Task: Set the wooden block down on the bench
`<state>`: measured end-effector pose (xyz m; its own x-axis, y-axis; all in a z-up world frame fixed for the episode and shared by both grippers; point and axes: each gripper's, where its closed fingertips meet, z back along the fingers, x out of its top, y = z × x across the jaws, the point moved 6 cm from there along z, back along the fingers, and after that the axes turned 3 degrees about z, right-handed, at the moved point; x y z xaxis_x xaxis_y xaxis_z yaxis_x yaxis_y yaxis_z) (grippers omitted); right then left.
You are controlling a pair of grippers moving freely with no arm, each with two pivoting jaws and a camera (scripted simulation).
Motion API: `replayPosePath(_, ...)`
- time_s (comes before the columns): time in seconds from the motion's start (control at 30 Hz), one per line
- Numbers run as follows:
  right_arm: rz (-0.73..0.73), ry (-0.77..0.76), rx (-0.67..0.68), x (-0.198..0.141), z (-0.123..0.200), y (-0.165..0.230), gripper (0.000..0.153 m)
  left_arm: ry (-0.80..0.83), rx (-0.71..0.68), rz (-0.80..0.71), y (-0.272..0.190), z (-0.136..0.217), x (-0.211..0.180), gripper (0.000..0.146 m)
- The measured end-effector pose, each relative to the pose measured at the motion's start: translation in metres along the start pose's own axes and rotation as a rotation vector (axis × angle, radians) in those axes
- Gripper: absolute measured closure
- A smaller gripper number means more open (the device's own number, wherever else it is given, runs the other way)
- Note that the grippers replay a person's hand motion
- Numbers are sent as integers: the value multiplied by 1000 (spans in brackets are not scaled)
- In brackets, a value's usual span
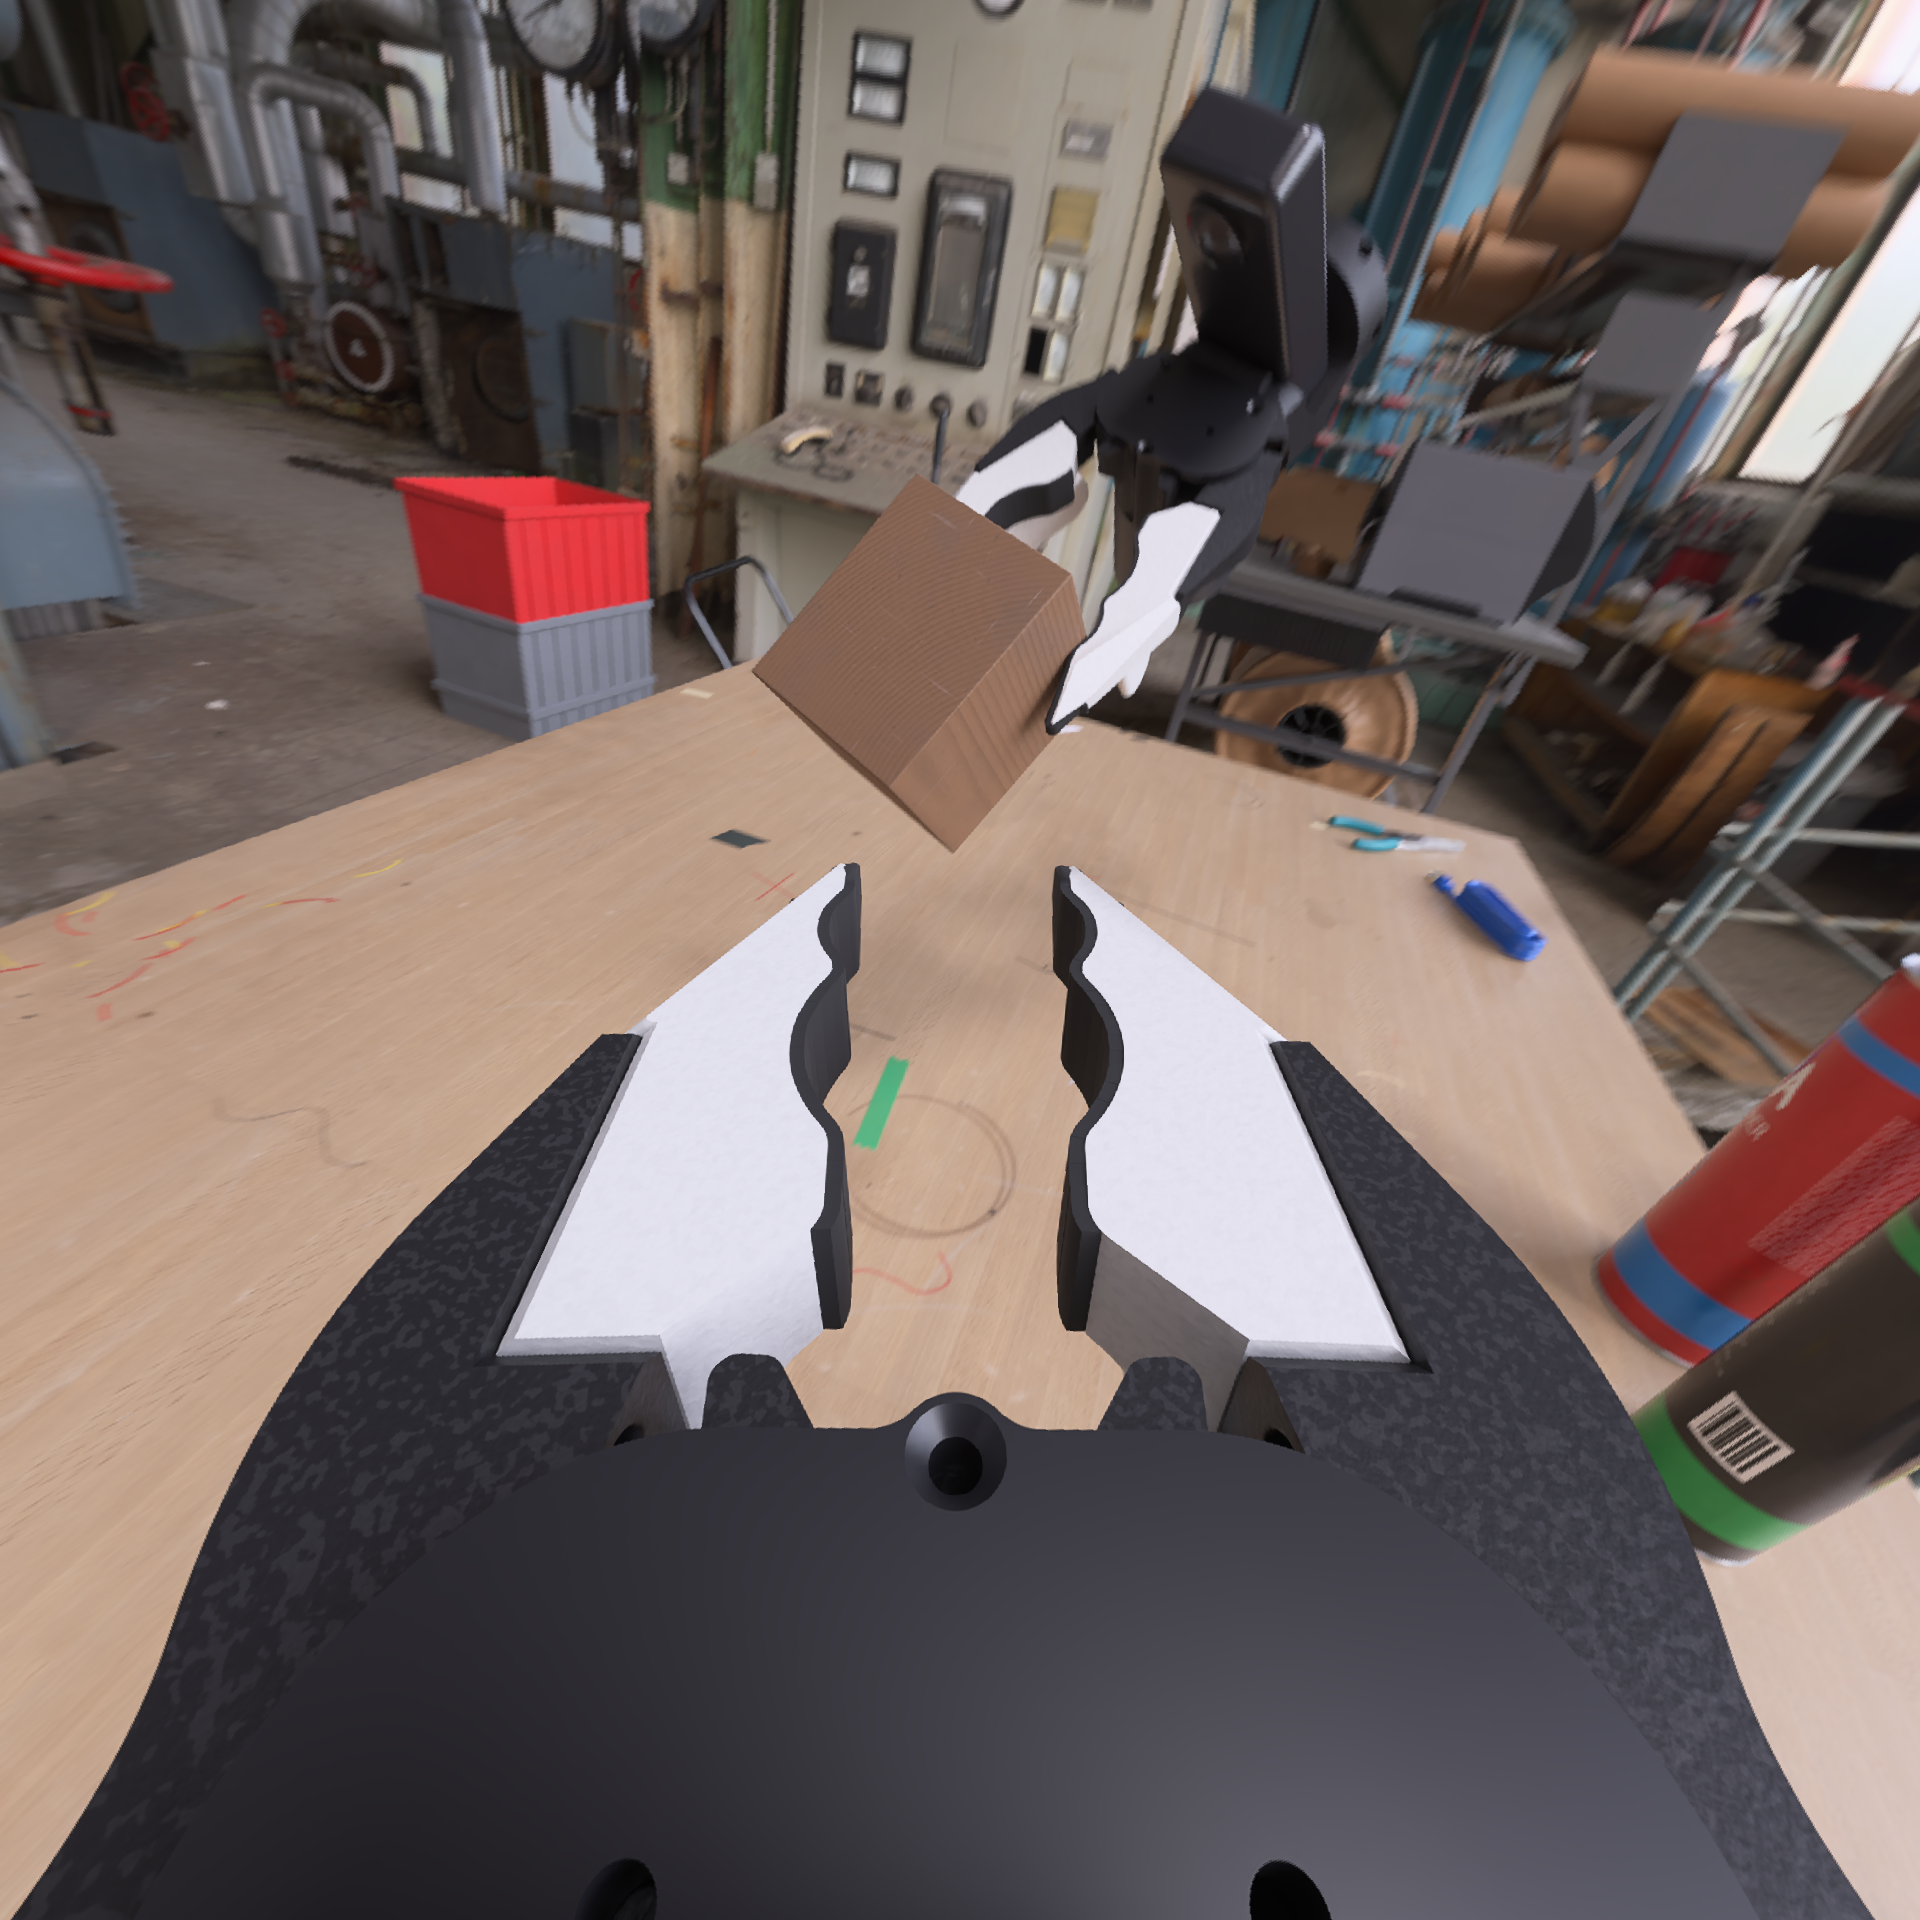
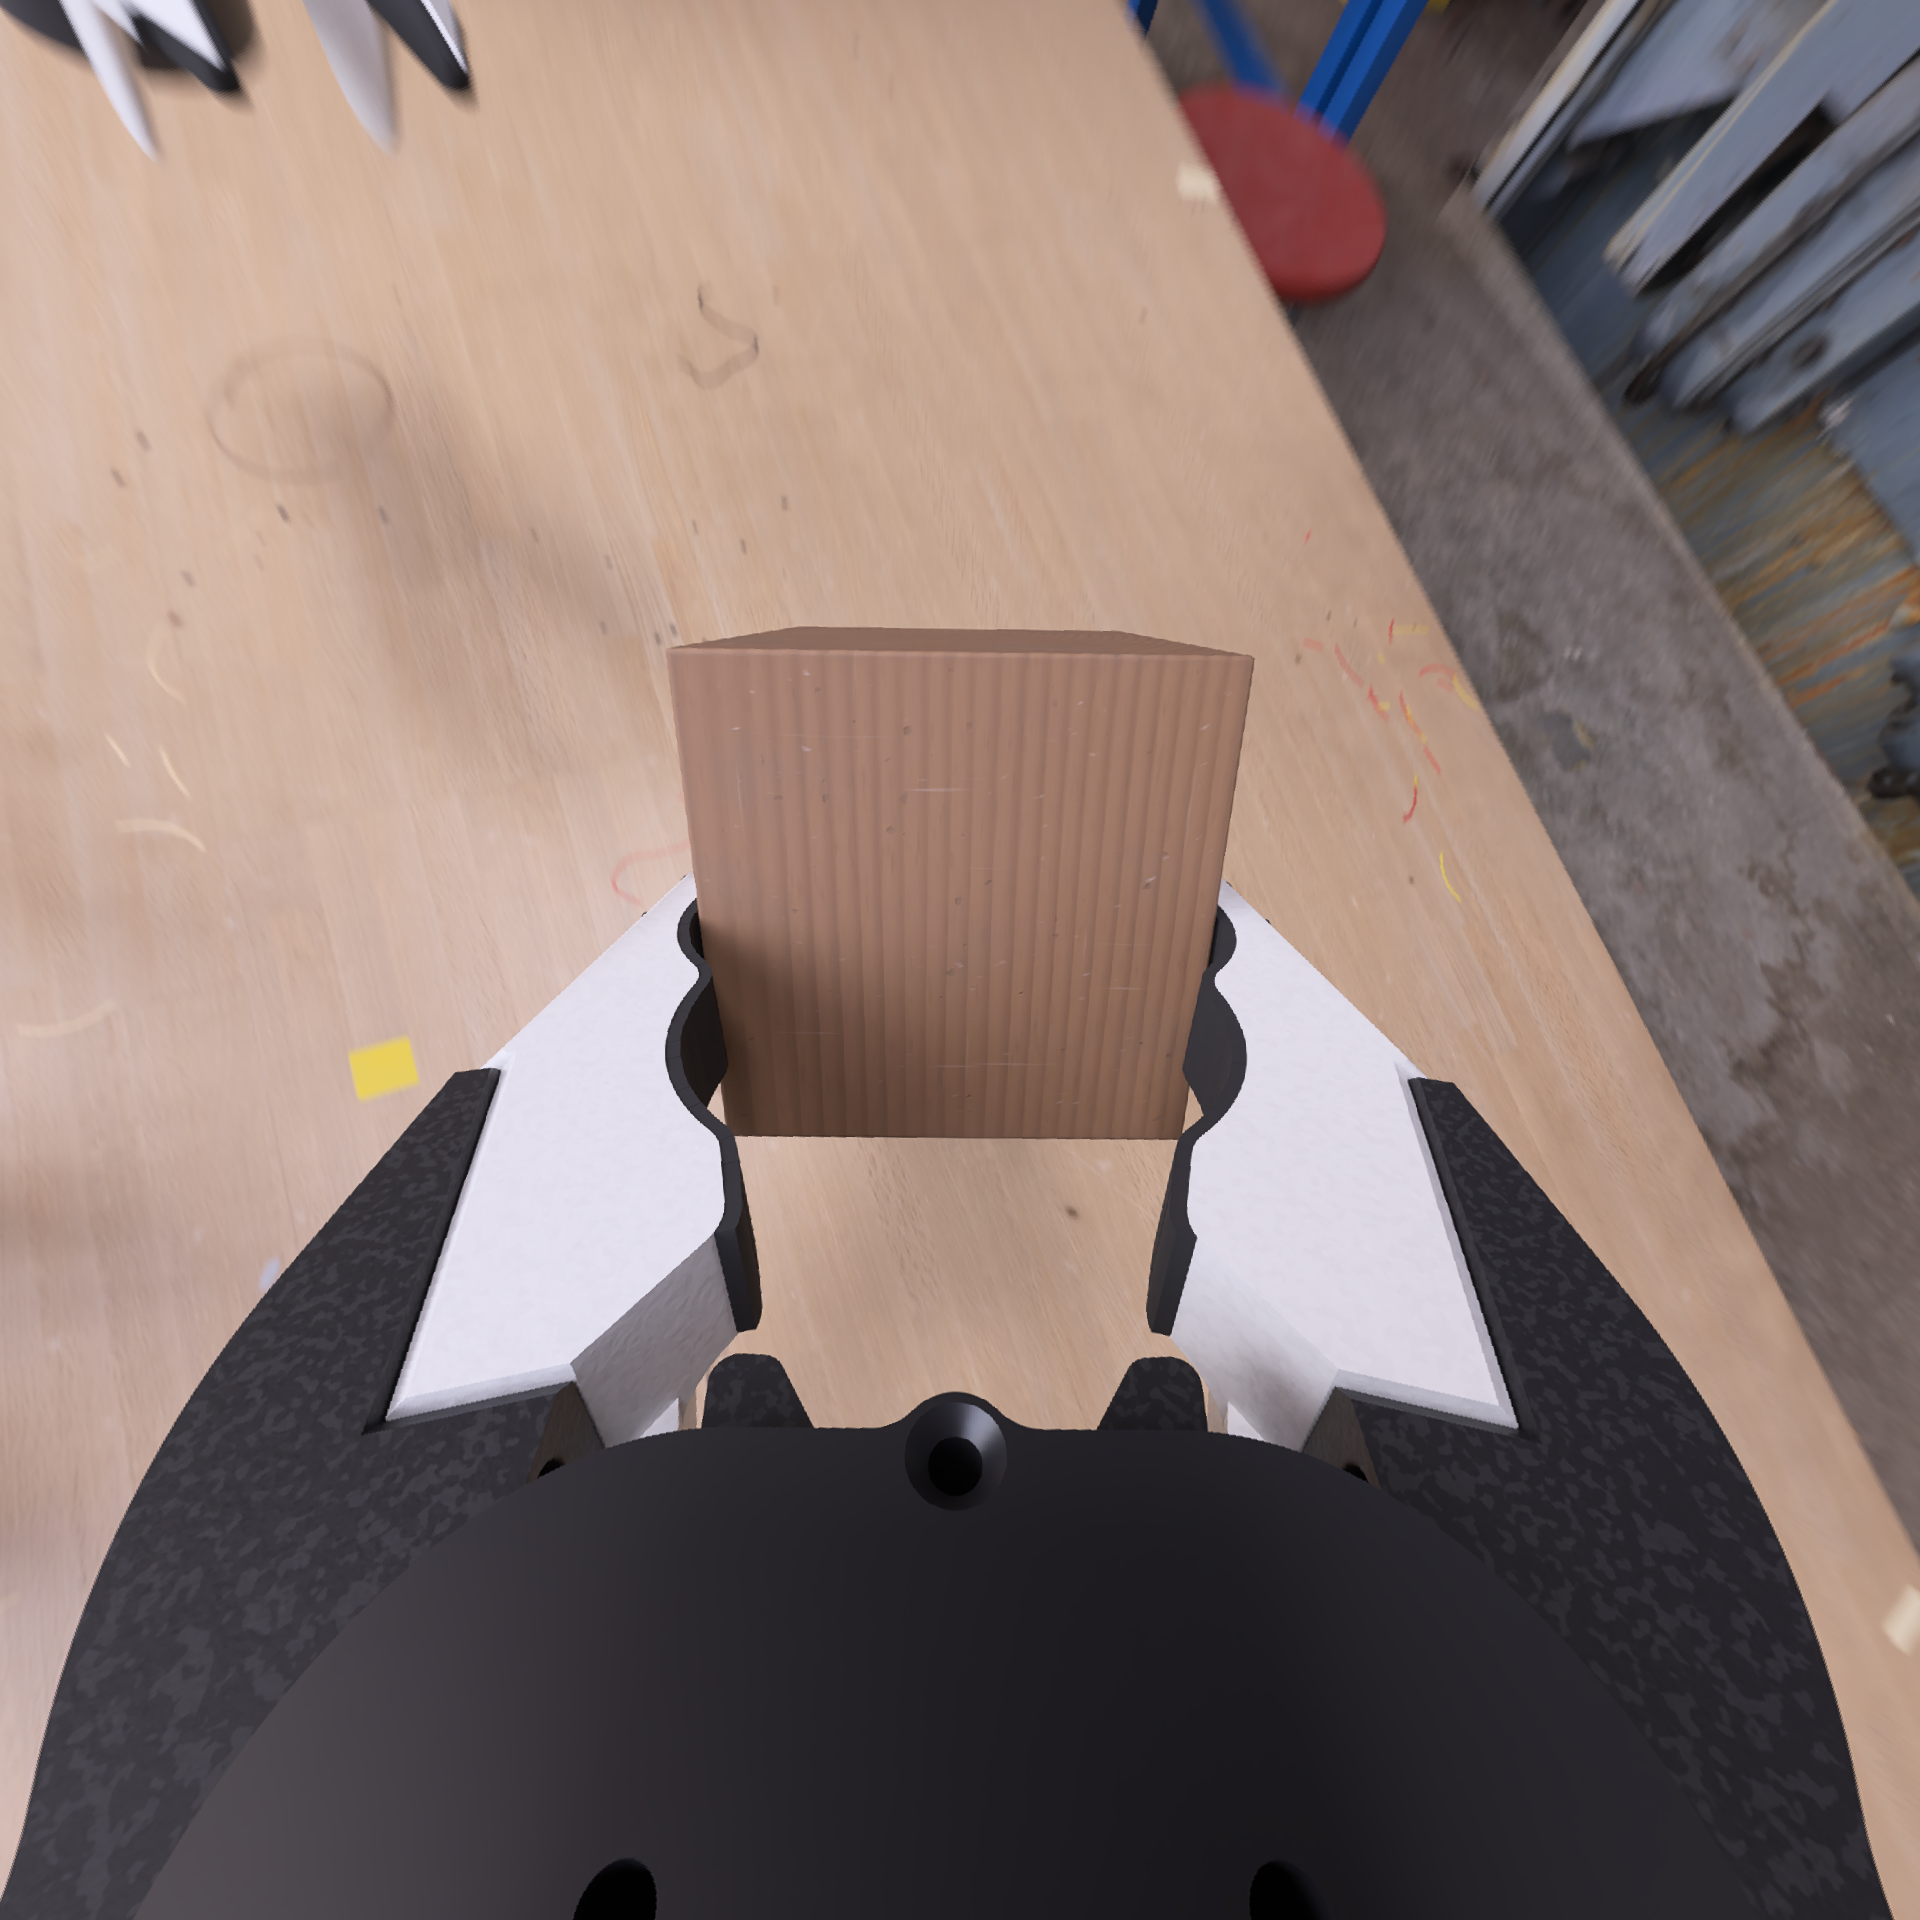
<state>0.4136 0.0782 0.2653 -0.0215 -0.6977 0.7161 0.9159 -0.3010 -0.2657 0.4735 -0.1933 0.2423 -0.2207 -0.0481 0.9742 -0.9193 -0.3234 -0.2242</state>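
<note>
Below both grippers stretches a pale wooden bench (image 1: 416, 1039), scuffed with pencil rings and coloured scribbles. Well above it, the right gripper (image 2: 956, 914) carries the wooden block (image 2: 956, 883), pinched by its two side faces near the fingertips, so most of the block juts out past them. From the left wrist view the block (image 1: 925, 655) hangs tilted, one corner pointing down at the bench.

Likely risks: released from this height or angle, the block would land on that corner and tumble; the shallow fingertip hold could also let it slip early.

Facing it from across the bench, the left gripper (image 1: 956, 883) hovers with fingers parted, holding and touching nothing. To its right lie two cans (image 1: 1808, 1278), farther ahead a blue tool (image 1: 1486, 914).
</note>
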Motion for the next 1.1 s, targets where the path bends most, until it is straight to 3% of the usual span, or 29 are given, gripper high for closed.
replayPosePath(0.17, 58, 238, 78, -2, -28, -10, 62, 24, 120, -98, -2, 14, 6, 108)
replayPosePath(0.33, 119, 415, 161, -15, -70, -14, 62, 1, 165, -83, 9, 31, 11, 103)
replayPosePath(0.67, 143, 531, 291, -31, -131, -13, 62, -62, 243, -96, 26, 61, 21, 100)
replayPosePath(1.1, 154, 629, 366, -57, -167, -2, 62, -38, 276, -128, 35, 63, 17, 102)
